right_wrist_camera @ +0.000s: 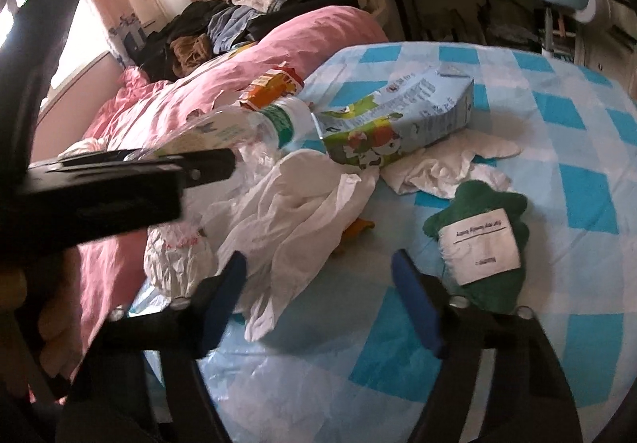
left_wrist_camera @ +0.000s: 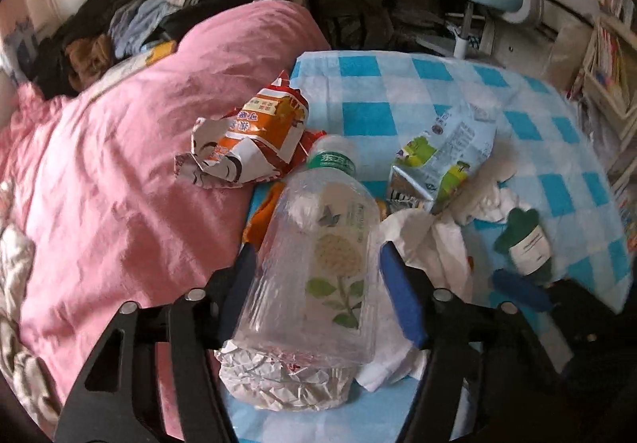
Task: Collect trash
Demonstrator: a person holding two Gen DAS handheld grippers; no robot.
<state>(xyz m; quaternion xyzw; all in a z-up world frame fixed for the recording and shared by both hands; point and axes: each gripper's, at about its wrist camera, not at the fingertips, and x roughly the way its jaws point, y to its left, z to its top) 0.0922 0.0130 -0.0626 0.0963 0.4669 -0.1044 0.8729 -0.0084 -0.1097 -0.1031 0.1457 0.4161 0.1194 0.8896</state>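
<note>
Where crinkled clear plastic bottle (left_wrist_camera: 314, 263) fills left claw (left_wrist_camera: 318, 283), right claw (right_wrist_camera: 318, 299) gaping over limp white bag (right_wrist_camera: 294, 212).

The room is being lit by soft daylight entering through the window (right_wrist_camera: 67, 44), which is being blown out to white at the left of the right wrist view. Surfaces near it are being washed pink-warm. Straight lines are being bent strongly toward the dark circular rims by the fisheye lenses. Motion blur is being shown on the dark gripper body just below the window.
</note>
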